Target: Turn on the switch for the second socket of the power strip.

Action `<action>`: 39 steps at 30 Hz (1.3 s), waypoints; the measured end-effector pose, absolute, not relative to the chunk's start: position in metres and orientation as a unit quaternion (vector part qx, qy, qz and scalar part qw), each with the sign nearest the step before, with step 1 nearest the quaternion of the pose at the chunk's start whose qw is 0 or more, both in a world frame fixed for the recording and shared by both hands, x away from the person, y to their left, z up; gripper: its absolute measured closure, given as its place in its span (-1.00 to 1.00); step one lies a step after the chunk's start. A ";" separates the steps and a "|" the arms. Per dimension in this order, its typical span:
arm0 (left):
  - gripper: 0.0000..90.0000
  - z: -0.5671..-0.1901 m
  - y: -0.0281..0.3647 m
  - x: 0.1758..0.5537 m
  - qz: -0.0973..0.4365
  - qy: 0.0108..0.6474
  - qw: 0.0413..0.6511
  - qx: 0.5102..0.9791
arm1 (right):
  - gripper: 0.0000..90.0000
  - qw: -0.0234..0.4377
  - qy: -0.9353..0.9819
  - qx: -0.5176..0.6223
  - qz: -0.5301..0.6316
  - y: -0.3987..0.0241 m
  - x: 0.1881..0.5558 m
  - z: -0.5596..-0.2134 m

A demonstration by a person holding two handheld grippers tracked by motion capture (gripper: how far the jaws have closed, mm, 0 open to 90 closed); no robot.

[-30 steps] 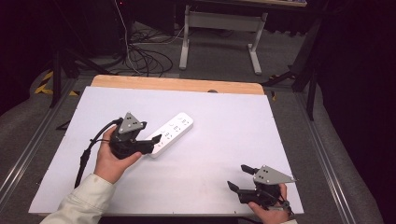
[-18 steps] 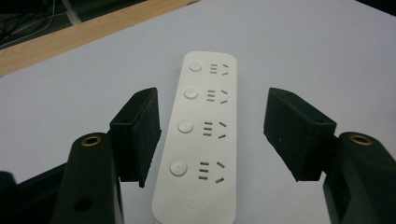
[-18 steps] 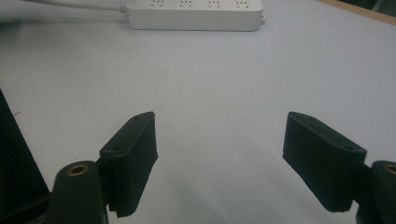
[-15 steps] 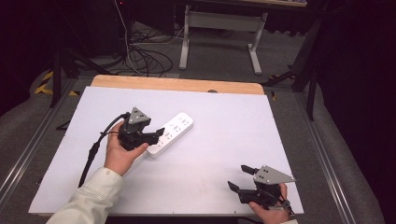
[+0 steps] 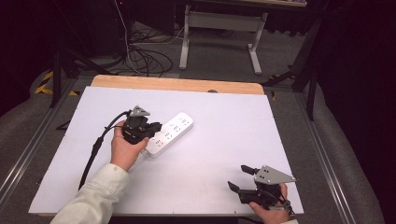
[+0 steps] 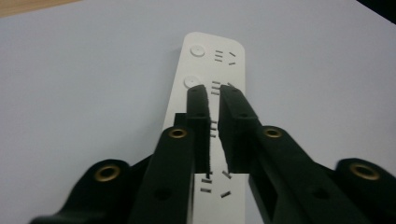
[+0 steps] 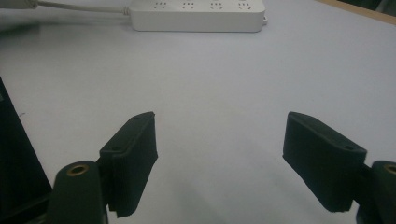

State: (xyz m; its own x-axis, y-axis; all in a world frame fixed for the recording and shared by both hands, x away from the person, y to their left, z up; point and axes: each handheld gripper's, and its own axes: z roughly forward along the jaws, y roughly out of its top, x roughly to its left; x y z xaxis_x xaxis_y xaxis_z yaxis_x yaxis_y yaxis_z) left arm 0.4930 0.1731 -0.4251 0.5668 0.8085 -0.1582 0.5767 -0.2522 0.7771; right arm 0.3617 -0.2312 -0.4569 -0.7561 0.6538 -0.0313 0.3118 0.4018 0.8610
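High view: a long white plastic power strip (image 5: 169,133) with rounded ends lies slantwise on the smooth matte white table top (image 5: 224,126), whose far edge is a bare strip of pale wood. Above the strip's near end hovers the left gripper (image 5: 154,129), black and angular, topped by a grey three-cornered plate and trailing a thick black cable. Its jaws have just been closing and now stand pressed almost together with only a thin slit between them, pinching nothing; in the left gripper view the flat, felt-like pads (image 6: 200,122) hang over the strip's slotted sockets and round buttons. Well away from the strip, at the near right corner, the right gripper (image 5: 238,179) rests with its blocky jaws spread wide over bare table.
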 end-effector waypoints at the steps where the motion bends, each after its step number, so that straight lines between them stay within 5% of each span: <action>1: 0.97 -0.426 0.172 0.494 0.138 0.447 0.420 0.778 | -0.41 0.186 0.816 0.296 0.460 -0.231 0.362 -0.457; 39: 1.00 -0.466 0.154 0.515 0.198 0.436 0.381 0.791 | -0.43 0.182 0.818 0.291 0.463 -0.232 0.362 -0.458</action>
